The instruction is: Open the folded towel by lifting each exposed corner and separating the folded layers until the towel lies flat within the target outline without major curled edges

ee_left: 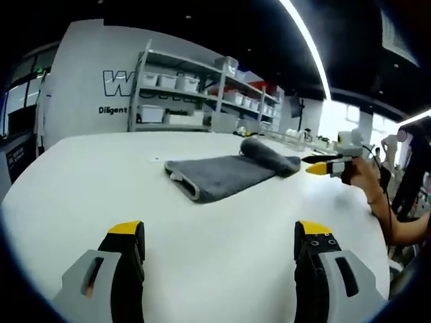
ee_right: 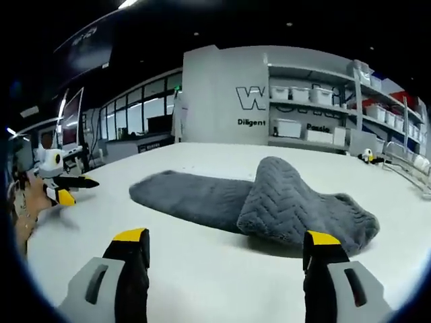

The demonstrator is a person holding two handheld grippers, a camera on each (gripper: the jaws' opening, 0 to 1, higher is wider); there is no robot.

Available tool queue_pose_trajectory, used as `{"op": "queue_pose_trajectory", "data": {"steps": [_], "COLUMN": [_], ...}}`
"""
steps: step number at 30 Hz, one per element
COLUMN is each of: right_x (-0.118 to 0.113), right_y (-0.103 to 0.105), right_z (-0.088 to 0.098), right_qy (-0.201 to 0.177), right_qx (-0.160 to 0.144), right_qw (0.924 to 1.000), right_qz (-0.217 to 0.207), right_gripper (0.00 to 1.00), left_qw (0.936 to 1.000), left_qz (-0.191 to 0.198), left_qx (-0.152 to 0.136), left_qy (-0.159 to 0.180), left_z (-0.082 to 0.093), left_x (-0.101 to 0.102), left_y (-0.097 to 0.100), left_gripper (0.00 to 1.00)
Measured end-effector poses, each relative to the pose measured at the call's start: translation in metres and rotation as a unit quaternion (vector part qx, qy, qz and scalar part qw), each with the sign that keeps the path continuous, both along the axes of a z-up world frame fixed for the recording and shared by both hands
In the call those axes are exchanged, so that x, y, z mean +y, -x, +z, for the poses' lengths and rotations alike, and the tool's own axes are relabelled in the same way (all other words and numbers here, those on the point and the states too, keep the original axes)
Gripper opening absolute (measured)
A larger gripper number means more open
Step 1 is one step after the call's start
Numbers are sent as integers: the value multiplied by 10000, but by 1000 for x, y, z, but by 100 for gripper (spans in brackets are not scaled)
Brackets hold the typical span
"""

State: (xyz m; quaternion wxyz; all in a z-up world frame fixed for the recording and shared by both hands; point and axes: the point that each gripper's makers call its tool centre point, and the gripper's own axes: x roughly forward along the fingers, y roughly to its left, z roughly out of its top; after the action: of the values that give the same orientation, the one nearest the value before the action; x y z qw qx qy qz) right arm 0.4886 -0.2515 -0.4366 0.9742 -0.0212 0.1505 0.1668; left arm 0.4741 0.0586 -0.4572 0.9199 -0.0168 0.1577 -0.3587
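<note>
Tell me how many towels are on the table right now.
1: a grey towel lies folded on the white table, ahead of the right tool and farther out from the left tool.

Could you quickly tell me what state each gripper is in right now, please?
Left gripper: open, holding nothing, short of the towel.
Right gripper: open, holding nothing, close to the towel.

Left gripper [ee_left: 219, 252]: two grey jaws, black inner pads, yellow-capped tips.
Right gripper [ee_right: 225, 259]: the same build, grey shells with a slot in each, black pads, yellow tips.
Seen from outside: white body, black and yellow jaws.
Hand [ee_left: 363, 176]: bare, no sleeve; thin dark cable along the forearm.
</note>
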Motion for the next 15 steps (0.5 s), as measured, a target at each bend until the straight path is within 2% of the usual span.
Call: {"op": "queue_pose_trajectory", "data": {"steps": [3,6,9,12,15], "right_x": [3,5,6,10,14], "right_y": [1,0,0,1,2], "right_z": [3,1,0,-1,2], "right_qy": [-59,-22,-30,-15,83], "right_qx": [-76,-30,-23,14,-98], "right_qw": [9999,9999,9999,9998,9997], "right_qz": [42,104,121,175,208], "right_gripper": [99,99,99,99,99], "left_qw": [10000,9997,9996,9996,9997], "left_qz": [-5,-8,-34,-74,-90], "left_qx": [39,206,213,139,73], "left_qy": [49,105,-170,-220,-214], "left_z": [-2,-7,-11,-4,2], "left_x": [0,-2,-4,-10,-16], "left_y": [-3,-7,-9,-15,-22], "left_gripper": [90,90,90,90,89]}}
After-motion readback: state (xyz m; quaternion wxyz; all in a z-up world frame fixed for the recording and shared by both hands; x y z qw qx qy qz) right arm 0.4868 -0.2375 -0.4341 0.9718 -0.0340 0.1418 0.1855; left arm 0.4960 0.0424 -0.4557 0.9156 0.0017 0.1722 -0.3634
